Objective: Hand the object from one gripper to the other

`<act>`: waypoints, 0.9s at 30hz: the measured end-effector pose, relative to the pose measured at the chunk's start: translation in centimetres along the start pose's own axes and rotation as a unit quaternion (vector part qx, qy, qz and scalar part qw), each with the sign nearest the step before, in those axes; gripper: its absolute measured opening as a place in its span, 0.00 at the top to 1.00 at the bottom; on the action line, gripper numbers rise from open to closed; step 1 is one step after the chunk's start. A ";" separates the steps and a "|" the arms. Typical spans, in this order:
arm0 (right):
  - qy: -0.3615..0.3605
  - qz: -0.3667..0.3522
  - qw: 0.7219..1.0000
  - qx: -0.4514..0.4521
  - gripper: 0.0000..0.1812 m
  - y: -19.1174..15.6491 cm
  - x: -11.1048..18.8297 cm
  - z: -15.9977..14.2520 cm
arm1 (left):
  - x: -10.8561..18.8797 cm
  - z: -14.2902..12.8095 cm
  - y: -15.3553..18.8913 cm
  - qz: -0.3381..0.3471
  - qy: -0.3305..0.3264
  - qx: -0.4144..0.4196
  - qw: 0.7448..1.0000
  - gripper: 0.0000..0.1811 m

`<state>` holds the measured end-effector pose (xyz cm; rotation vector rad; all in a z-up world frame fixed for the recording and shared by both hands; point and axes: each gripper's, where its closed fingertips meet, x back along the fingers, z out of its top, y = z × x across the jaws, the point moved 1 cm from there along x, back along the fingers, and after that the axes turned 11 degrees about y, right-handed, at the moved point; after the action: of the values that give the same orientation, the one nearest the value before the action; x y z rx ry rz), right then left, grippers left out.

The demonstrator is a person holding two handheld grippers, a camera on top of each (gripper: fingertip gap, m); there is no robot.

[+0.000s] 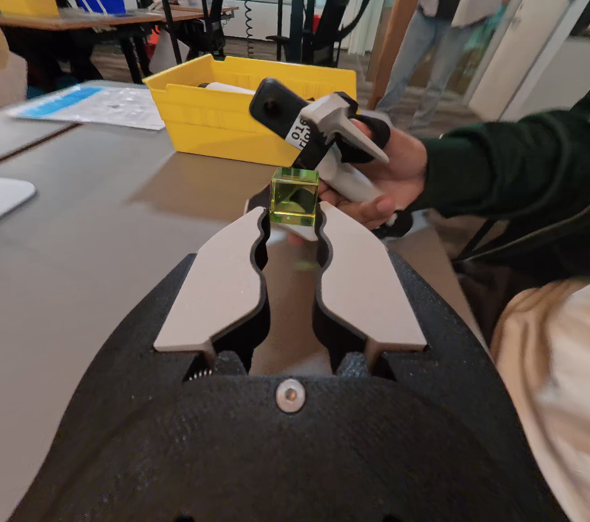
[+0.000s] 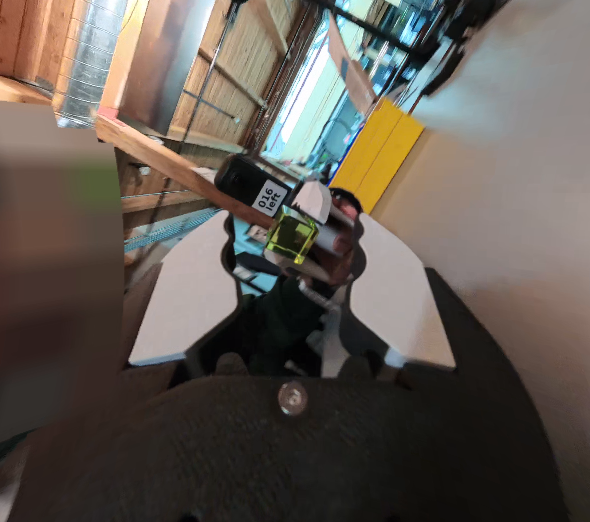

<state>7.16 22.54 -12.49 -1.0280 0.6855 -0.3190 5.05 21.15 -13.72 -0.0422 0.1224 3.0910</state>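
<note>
A clear green cube (image 1: 294,197) is held between the fingertips of my left gripper (image 1: 292,212), which is shut on it above the grey table (image 1: 95,219). A hand holds the right gripper's handle (image 1: 348,184) just beyond the cube, tilted. In the right wrist view my right gripper (image 2: 293,219) is wide open, rolled on its side. The cube (image 2: 292,238) sits in the gap between its fingers without touching them, pinched by the left gripper's grey fingers (image 2: 311,203).
A yellow bin (image 1: 223,124) with a white object inside stands on the table behind the grippers; it also shows in the right wrist view (image 2: 380,155). A printed sheet (image 1: 95,104) lies at the back left. A person (image 1: 447,28) stands at the back right. The grippers are tip to tip, or close to it.
</note>
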 end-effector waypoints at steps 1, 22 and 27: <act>0.009 -0.008 0.999 0.041 0.58 -0.1 0.0 0.4 | 0.1 0.1 -0.2 0.001 0.009 0.037 0.999 0.84; -0.066 -0.031 0.932 0.355 0.86 -1.3 -0.1 -0.7 | -0.3 0.7 0.4 -0.056 0.063 0.259 0.962 0.84; -0.071 -0.034 0.935 0.347 0.86 -1.4 -0.1 -0.8 | -0.3 0.7 0.5 -0.060 0.063 0.258 0.962 0.84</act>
<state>6.71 21.34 -11.47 -0.3905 0.3563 -0.4975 5.34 20.67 -12.98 -0.2168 0.8835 2.8312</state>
